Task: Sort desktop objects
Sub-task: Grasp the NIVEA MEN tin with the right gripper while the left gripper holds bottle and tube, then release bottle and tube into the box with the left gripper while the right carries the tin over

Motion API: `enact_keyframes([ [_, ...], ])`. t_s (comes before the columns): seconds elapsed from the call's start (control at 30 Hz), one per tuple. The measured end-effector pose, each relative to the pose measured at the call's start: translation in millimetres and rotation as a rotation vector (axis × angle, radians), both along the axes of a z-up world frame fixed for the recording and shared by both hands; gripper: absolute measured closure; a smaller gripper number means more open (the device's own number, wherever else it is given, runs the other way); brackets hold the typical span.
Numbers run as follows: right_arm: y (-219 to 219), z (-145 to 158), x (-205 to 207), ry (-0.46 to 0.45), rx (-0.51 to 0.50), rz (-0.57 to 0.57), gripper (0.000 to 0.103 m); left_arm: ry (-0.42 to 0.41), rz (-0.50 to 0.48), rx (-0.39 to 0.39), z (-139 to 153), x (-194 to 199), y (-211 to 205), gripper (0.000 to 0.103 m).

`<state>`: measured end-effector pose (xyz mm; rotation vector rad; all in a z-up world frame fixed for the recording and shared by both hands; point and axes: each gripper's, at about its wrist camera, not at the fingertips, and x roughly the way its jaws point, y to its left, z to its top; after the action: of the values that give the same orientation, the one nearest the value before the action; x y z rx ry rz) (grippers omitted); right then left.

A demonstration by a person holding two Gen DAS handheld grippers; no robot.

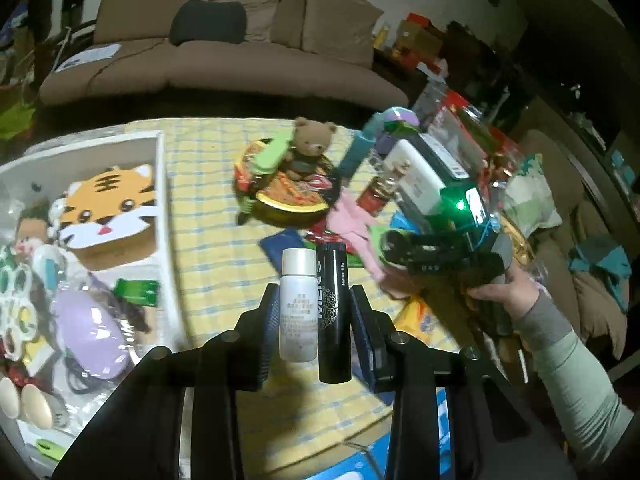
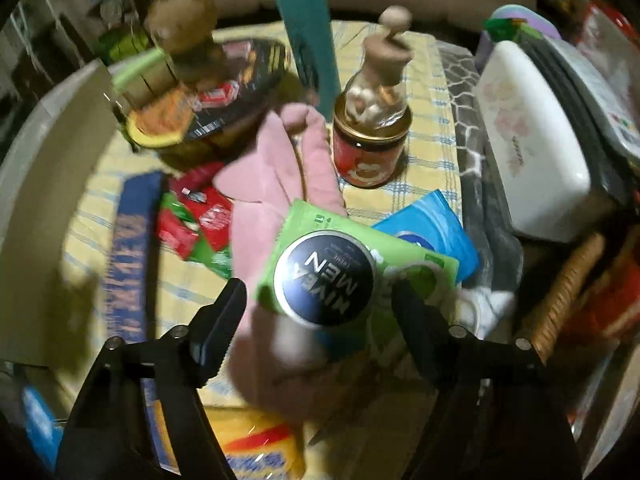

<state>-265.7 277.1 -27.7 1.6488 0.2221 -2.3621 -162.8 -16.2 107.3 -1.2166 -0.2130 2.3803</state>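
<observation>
1. Black lip-balm stick (image 1: 333,312) marked "MEN'S" and a small white bottle (image 1: 297,304) with a silver-white cap stood side by side, touching, clamped between the fingers of the left gripper (image 1: 314,320). Both were held upright above the yellow checked tablecloth (image 1: 208,240).
2. Right gripper (image 2: 320,304) had its fingers spread wide with nothing between them. It hung over a dark round Nivea Men tin (image 2: 325,278), which lay on a green packet (image 2: 360,248) and a pink cloth (image 2: 276,184).
3. White storage tray (image 1: 162,184) sat at the cloth's left edge, holding a tiger-face box (image 1: 110,208), a lilac oval case (image 1: 90,332) and small toys.
4. Open room: a bare strip of cloth lay between the tray wall and the instant-noodle bowl (image 1: 288,196). The right side was crowded.
5. Left wrist view alone showed the tray, the sofa (image 1: 224,52) behind the table, and the person's right hand (image 1: 504,284) gripping the other tool.
6. Right wrist view alone showed the tin, a red jar (image 2: 368,152) carrying a glass bottle with a wooden stopper (image 2: 384,80), a teal tube (image 2: 312,40), a blue packet (image 2: 436,228), red-green candy wrappers (image 2: 196,220) and a white case (image 2: 532,152) at right.
7. Teddy bear (image 1: 310,144) sat on the bowl lid; it was blurred in the right view.
</observation>
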Motion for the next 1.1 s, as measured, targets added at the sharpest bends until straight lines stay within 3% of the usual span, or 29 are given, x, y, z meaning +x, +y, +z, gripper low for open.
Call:
enact_keyframes([
  [0.1,-2,-12,0,-0.006,0.038,0.008,0.043,-0.006,0.019,0.006,-3,-2,-16,0.068],
  [0.13,-1,-12,1,0.006,0.034,0.008,0.052,-0.007,0.025,0.006,-4,-2,-19,0.068],
  [0.17,2,-9,2,0.020,0.027,-0.006,0.083,-0.012,0.030,0.011,-5,-2,-24,0.068],
  [0.2,7,-5,2,0.025,-0.007,-0.020,0.100,-0.015,0.036,0.017,-6,-2,-27,0.068],
  [0.27,13,7,5,0.032,-0.058,-0.031,0.099,-0.019,0.049,0.033,-7,-2,-37,0.068],
  [0.43,13,18,12,0.006,-0.025,-0.019,0.097,-0.021,0.086,0.044,-5,0,-61,0.068],
  [0.5,10,27,7,0.031,-0.039,-0.022,0.074,-0.020,0.102,0.042,-4,1,-70,0.068],
  [0.53,6,30,5,0.065,-0.033,-0.021,0.043,-0.020,0.109,0.041,-4,1,-74,0.068],
  [0.57,2,31,3,0.087,-0.024,-0.015,0.024,-0.019,0.114,0.041,-4,1,-77,0.068],
  [0.63,-10,27,-6,0.109,-0.004,0.004,0.026,-0.019,0.124,0.038,-5,1,-83,0.068],
  [0.8,-38,-1,-39,0.060,0.059,0.017,0.033,-0.027,0.166,0.041,-8,-4,-108,0.068],
  [0.87,-43,-13,-46,0.040,0.091,0.021,0.047,-0.029,0.187,0.034,-9,-7,-121,0.068],
  [1.1,-34,-2,-32,0.083,0.052,0.020,0.047,-0.068,0.243,0.050,-29,-16,-161,0.068],
])
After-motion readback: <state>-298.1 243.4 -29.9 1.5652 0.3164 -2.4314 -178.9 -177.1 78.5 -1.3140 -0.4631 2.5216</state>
